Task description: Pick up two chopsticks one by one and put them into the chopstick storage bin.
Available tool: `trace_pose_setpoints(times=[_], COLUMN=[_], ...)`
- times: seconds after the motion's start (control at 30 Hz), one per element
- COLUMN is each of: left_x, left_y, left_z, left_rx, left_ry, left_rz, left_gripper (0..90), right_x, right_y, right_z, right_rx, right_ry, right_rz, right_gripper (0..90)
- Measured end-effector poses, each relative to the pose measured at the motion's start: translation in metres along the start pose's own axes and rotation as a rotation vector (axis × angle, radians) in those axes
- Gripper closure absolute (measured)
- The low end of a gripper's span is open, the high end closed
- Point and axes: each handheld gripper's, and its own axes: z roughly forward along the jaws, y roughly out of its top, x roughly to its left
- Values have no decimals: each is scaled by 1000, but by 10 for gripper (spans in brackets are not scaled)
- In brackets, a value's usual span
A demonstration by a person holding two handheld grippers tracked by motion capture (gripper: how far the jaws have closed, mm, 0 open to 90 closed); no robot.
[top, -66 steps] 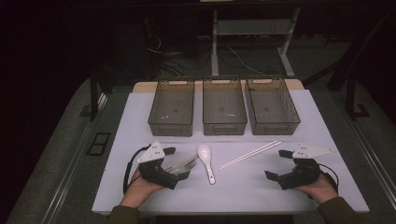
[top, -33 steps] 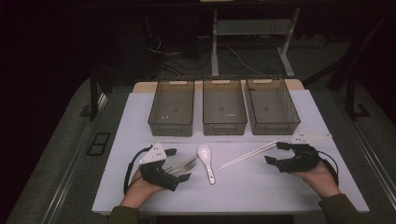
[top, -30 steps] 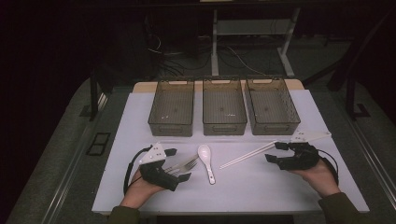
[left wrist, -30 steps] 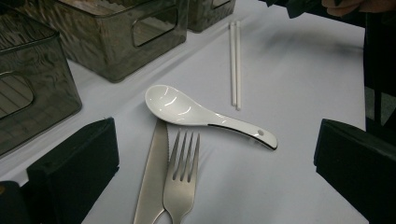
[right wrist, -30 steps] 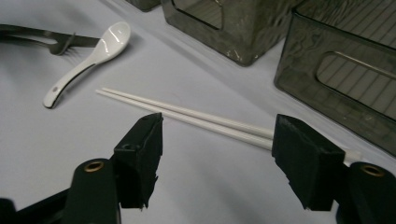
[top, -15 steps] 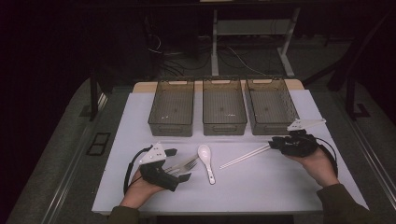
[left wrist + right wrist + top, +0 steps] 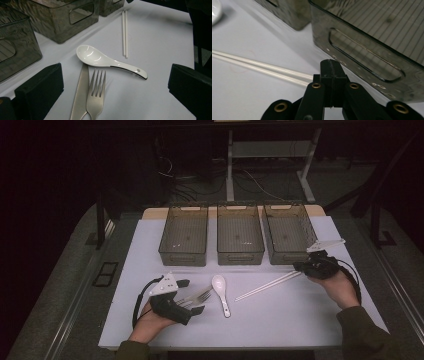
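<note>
My right gripper sits at the upper end of the white chopsticks, just in front of the right bin. Its jaws have just been closing and now meet along a thin seam. Nothing shows between the pads, and the chopstick ends run behind its left jaw. My left gripper rests open on the table. A steel fork and knife lie between its jaws. A white ceramic spoon lies just beyond them.
Three smoky transparent bins stand in a row at the back of the white table: left bin, middle bin and the right one. All three look empty. Dark floor and cables lie beyond the table.
The right hand has moved forward and inward from the table's right edge to the chopsticks' end by the right bin, and its jaws have closed. The left hand has stayed put.
</note>
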Motion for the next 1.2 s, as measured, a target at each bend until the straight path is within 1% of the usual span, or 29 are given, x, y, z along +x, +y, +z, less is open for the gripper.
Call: trace_pose_setpoints(times=[0.23, 0.3, 0.4, 0.47, 0.53, 0.57, 0.7, 0.8, 1.2], left_x=[0, 0, 1, 1, 1, 1, 1, 1, 1], left_y=[0, 0, -1, -1, -1, -1, -1, -1, -1], left_z=[0, 0, 0, 0, 0, 0, 0, 0, 0], left_rx=[3, 3, 5, 5, 4, 6, 6, 7, 6], left_ry=[-1, -1, -1, 0, 0, 1, 0, 0, -3], left_rz=[0, -2, 0, -1, -2, -1, -2, 0, 1], left_gripper=[0, 0, 0, 0, 0, 0, 0, 0, 0], right_x=[-11, -12, -15, -17, -18, -18, -19, -19, -20], right_y=[0, -1, -1, -1, -1, -1, -1, -1, -3], right_z=[11, 14, 18, 21, 24, 25, 28, 30, 35], right_rx=[38, 44, 59, 65, 67, 74, 81, 91, 114], right_ry=[-22, -28, -48, -48, -54, -53, -57, -58, -63], right_rz=[19, 17, 15, 18, 7, 13, 6, 13, 4], right_gripper=[896, 896, 896, 896, 896, 896, 896, 896, 896])
